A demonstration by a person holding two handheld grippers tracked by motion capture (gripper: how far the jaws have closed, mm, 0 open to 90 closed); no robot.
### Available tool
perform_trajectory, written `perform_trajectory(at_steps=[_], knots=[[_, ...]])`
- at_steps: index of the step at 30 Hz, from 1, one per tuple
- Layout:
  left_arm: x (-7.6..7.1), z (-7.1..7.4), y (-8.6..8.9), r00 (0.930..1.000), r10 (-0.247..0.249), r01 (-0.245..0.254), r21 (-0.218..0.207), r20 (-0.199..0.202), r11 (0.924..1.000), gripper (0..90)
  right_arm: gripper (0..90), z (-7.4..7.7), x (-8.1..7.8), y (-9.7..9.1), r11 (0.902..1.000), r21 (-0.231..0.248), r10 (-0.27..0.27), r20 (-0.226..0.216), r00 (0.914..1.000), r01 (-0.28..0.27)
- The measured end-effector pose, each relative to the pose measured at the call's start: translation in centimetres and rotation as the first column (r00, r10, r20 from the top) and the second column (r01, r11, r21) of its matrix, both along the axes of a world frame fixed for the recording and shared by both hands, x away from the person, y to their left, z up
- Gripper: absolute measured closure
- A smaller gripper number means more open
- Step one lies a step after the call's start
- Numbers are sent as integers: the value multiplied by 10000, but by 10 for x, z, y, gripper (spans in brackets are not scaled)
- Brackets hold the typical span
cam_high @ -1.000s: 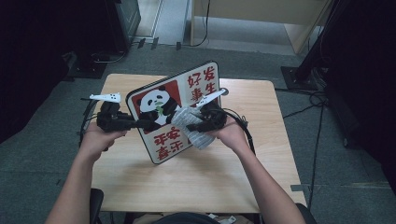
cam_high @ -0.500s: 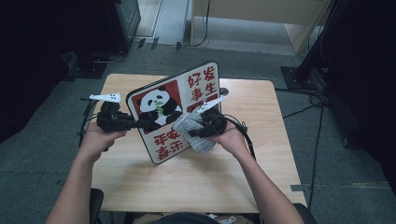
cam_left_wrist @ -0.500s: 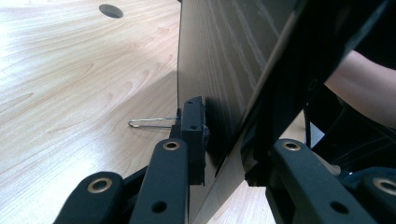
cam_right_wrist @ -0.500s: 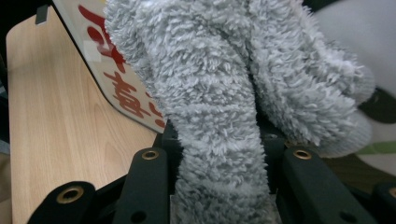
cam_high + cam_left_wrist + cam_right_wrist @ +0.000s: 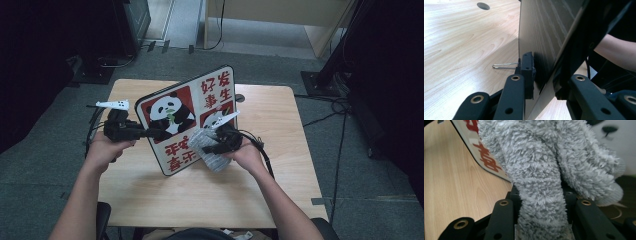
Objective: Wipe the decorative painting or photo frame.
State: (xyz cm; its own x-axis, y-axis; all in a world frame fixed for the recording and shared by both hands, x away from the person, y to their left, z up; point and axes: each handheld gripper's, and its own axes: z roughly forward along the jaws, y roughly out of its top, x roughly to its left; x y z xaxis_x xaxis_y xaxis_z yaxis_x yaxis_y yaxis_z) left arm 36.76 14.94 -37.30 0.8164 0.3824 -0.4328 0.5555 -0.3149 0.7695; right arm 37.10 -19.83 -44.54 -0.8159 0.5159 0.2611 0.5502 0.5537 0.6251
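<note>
A board (image 5: 175, 117) printed with pandas and red characters stands tilted on its lower edge over the wooden table (image 5: 280, 195). My left gripper (image 5: 159, 134) is shut on the board's left edge; in the left gripper view the dark wood-grain back (image 5: 544, 30) sits clamped between the jaws of the left gripper (image 5: 544, 75). My right gripper (image 5: 201, 148) is shut on a grey fluffy cloth (image 5: 212, 152), which lies against the lower right of the board's face. In the right gripper view the cloth (image 5: 541, 170) bulges up from the right gripper (image 5: 540, 195), with the red lettering of the board (image 5: 482, 153) behind it.
A round cable hole (image 5: 240, 97) sits in the table behind the board. A thin metal wire loop (image 5: 504, 65) sticks out beside the left jaw. A black cable (image 5: 262, 150) trails from the right gripper. Dark stands and cables surround the table on the floor.
The right gripper and its cloth have slid down the board's face toward the lower edge. The left gripper and the board have stayed put.
</note>
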Motion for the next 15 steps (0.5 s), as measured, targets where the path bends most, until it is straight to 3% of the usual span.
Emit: perform_trajectory(at_steps=[11, 15], knots=[[1, 0, 0, 9995, 310, -310, -16, -114, 9995, 753, 653, -26, -6, -1, 9986, -507, 113, -447, 9989, -136], [1, -1, 1, 9986, 488, -490, -96, -182, 9988, 749, 653, -27, -6, -1, 9985, -524, 157, -514, 9986, -184]])
